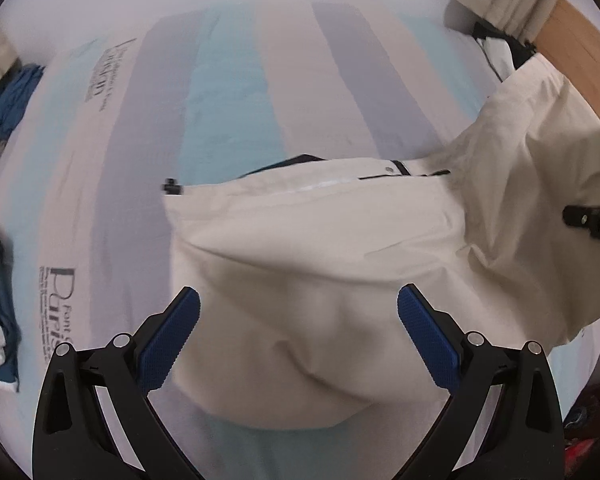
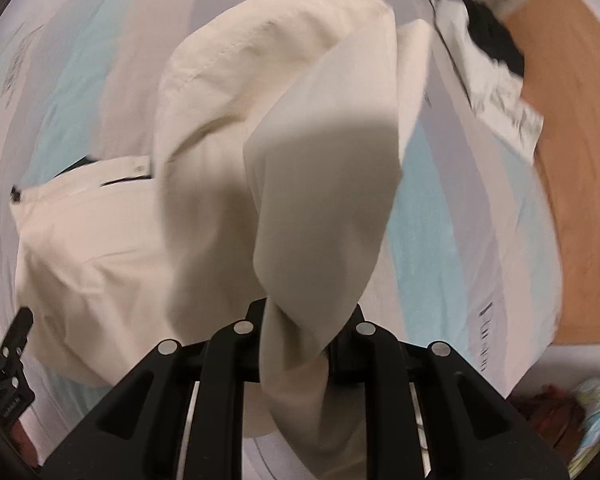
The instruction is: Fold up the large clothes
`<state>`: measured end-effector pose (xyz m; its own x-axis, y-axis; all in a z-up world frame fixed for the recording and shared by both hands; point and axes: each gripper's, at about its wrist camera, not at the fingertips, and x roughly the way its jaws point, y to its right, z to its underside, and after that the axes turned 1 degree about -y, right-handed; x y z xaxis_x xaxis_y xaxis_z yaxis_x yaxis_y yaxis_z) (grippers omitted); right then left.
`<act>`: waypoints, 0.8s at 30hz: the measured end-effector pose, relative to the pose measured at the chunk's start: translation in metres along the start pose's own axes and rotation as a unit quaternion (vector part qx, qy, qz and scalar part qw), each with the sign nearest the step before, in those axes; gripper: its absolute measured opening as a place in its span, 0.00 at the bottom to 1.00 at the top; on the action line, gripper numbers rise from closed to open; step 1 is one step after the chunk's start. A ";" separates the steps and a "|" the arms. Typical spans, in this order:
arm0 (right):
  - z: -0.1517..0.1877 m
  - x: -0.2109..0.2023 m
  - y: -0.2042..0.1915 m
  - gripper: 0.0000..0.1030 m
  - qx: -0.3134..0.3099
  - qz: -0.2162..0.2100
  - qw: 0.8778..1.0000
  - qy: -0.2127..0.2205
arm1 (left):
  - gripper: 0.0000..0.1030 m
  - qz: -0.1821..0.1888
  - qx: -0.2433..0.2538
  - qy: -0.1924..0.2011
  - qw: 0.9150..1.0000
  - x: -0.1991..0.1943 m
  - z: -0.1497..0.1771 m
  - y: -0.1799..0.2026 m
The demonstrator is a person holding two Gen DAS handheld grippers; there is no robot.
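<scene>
A large cream jacket [image 1: 320, 248] lies on a striped bedsheet [image 1: 228, 80], with a snap and dark trim along its upper edge. My left gripper [image 1: 299, 334] is open and empty, its blue pads [image 1: 168, 344] spread just above the jacket's near rounded part. My right gripper [image 2: 304, 332] is shut on a bunched fold of the cream jacket [image 2: 324, 208] and holds it lifted, so the cloth drapes over the jaws and hides the fingertips. The right gripper's black body also shows at the right edge of the left wrist view [image 1: 592, 222].
The bedsheet [image 2: 440, 208] has blue, grey and white stripes with printed words. Blue and white clothes [image 1: 4, 96] are piled at the left edge. A black-and-white garment [image 2: 488, 52] lies at the far right corner by a wooden floor [image 2: 572, 128].
</scene>
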<state>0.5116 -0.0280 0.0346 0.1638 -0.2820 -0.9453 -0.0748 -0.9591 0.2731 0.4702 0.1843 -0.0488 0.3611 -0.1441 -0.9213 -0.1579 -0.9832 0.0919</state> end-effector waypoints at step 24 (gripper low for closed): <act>0.041 -0.030 -0.279 0.16 -0.053 -0.005 0.998 0.019 | 0.94 -0.030 -0.092 0.002 0.995 -0.031 0.046 -0.208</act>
<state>0.4870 0.2486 -0.0209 0.2022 -0.2717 -0.9409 0.0306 -0.9585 0.2834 0.4495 0.3979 -0.0567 0.3686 -0.0843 -0.9258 0.0343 -0.9940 0.1041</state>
